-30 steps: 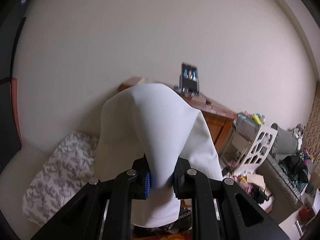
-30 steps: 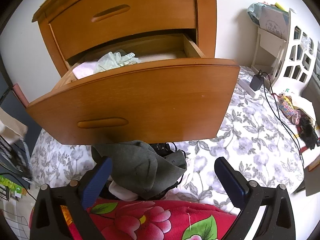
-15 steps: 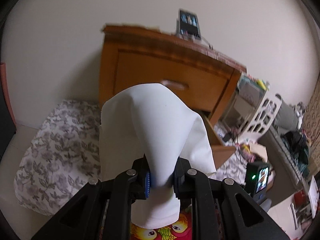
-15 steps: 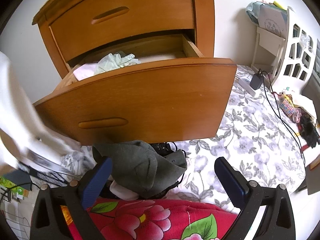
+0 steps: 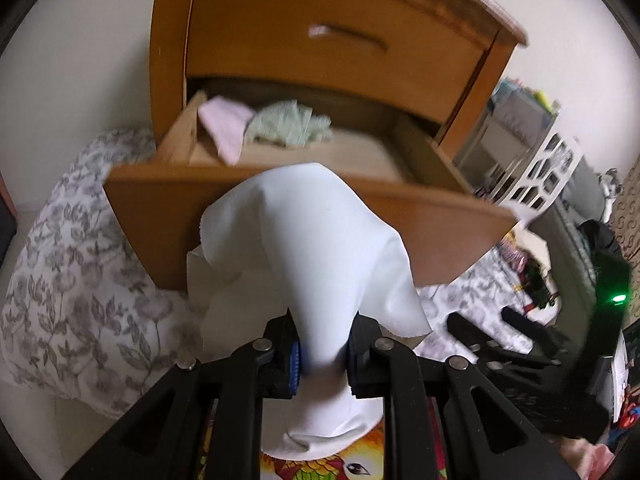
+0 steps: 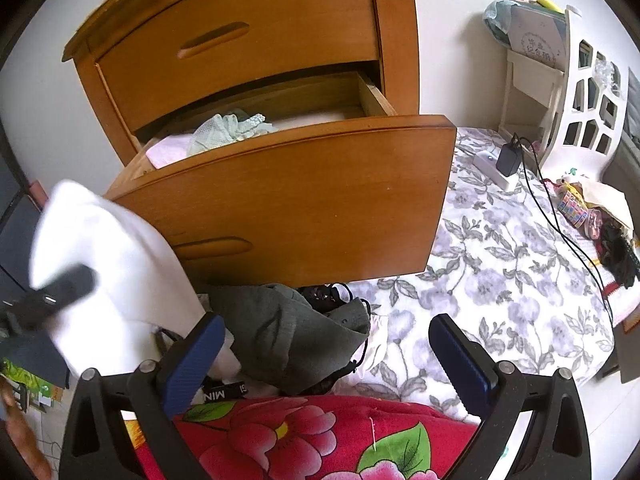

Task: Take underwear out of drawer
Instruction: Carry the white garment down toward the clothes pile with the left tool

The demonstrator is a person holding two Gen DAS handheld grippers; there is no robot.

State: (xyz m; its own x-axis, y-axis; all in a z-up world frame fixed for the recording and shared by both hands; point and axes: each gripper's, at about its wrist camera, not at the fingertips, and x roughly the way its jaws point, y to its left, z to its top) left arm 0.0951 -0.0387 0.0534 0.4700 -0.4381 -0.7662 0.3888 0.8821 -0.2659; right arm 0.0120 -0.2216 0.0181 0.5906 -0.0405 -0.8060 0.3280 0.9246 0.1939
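- The chest (image 6: 256, 40) is the largest thing: smooth orange-brown wood with two curved fronts, each with one long oval recessed grip. The upper front is shut.
- The lower drawer (image 6: 304, 200) stands pulled out, its bowed front panel overhanging the bedding, its pale inner boards bare on the right side.
- The bedding (image 6: 500, 264) is white cloth printed with grey leaves and flowers, lying soft and rumpled below and to both sides of the chest.
- The red blanket (image 6: 304, 436), plush with large pink flowers and green leaves, lies nearest the right camera.
- The white underwear (image 5: 316, 248) is smooth, thin, matte cloth, outside the drawer in front of its panel, draped in a peaked hood over the left tool (image 5: 320, 354), whose blue ribbed pads are drawn narrow and pinch it.
- One grey-green garment (image 6: 292, 336) lies crumpled on the bedding under the drawer front.
- Two pieces remain in the drawer's left rear corner: one mint-green lacy piece (image 6: 230, 128), bunched, and one flat pale-pink piece (image 5: 226, 124) touching it.
- The right tool (image 6: 324, 360) has its two blue ribbed pads spread wide with nothing between them, above the grey-green garment and red blanket.
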